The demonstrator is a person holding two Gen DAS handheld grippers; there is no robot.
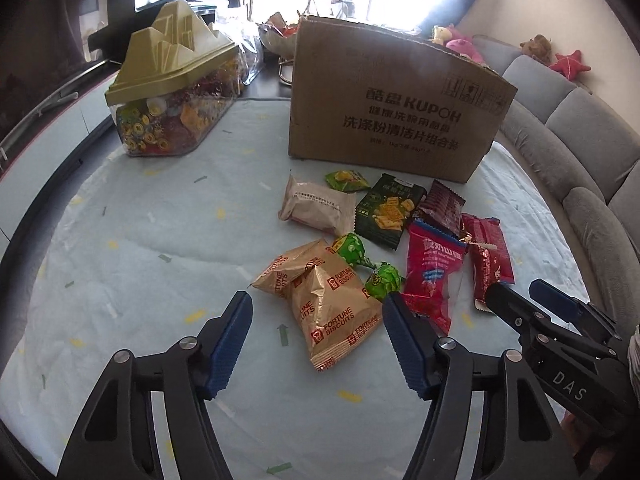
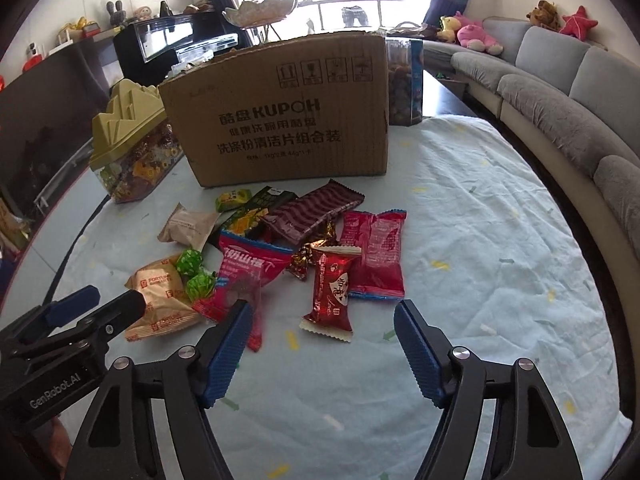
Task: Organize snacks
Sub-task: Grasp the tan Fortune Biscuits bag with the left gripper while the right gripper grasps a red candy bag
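- Nearest the left wrist camera, the left gripper [image 1: 318, 312] fills the bottom of the frame with its blue-padded fingers spread wide, holding nothing.
- Between and just beyond those fingers lie two tan Fortune Biscuits packets [image 1: 324, 296], overlapping each other on the pale blue tablecloth [image 1: 140, 280].
- Two green wrapped candies [image 1: 366, 264] sit just right of the biscuit packets, touching them.
- At lower right of that view the right gripper [image 1: 520, 296] reaches in beside a red snack packet [image 1: 430, 276].
- From the right wrist camera, the right gripper [image 2: 324, 316] also stands spread and empty, low in the frame.
- Centred just beyond its fingers lies a small red packet with white ends [image 2: 332, 296]; a larger red packet [image 2: 376, 252] rests to its right, touching it.
- Further up the frame are a dark maroon bar wrapper [image 2: 312, 212], a dark green cracker packet [image 2: 256, 210] and a beige packet [image 2: 188, 226].
- Behind the snack pile stands a cardboard box [image 2: 280, 112] printed KUPOH.
- At centre left a clear candy container with an olive mountain-shaped lid [image 2: 128, 136] sits beside the box.
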